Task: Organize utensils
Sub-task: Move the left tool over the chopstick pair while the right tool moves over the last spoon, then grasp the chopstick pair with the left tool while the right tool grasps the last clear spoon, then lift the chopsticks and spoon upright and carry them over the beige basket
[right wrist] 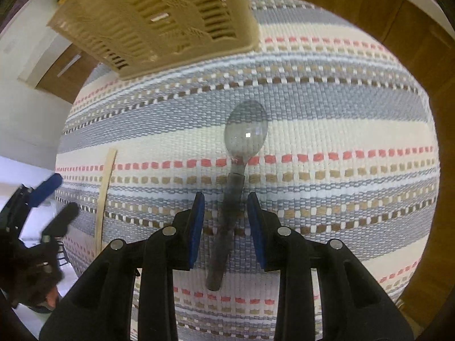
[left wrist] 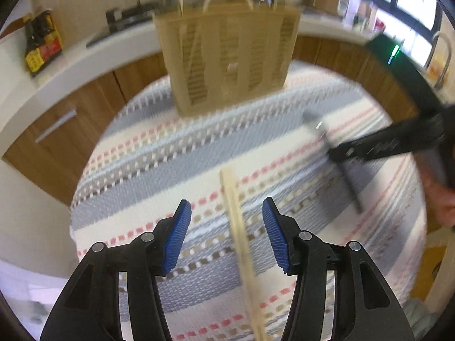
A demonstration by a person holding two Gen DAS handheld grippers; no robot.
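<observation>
A tan slotted utensil basket (left wrist: 230, 54) stands at the far side of the striped mat, with several wooden utensils standing in it; it also shows in the right wrist view (right wrist: 159, 17). My left gripper (left wrist: 227, 209) is open, its jaws either side of a wooden chopstick (left wrist: 241, 244) lying on the mat. My right gripper (right wrist: 226, 199) is open around the dark handle of a grey spoon (right wrist: 241, 147) lying on the mat. The chopstick (right wrist: 103, 196) and the left gripper (right wrist: 55, 196) show at the left of the right wrist view. The right gripper (left wrist: 341, 147) shows at the right of the left wrist view.
The striped woven mat (left wrist: 159, 170) covers a small round table. Behind it runs a white counter (left wrist: 71, 56) over wooden cabinets, with a dark bottle (left wrist: 42, 42) on it. A window and a tap are at the far right.
</observation>
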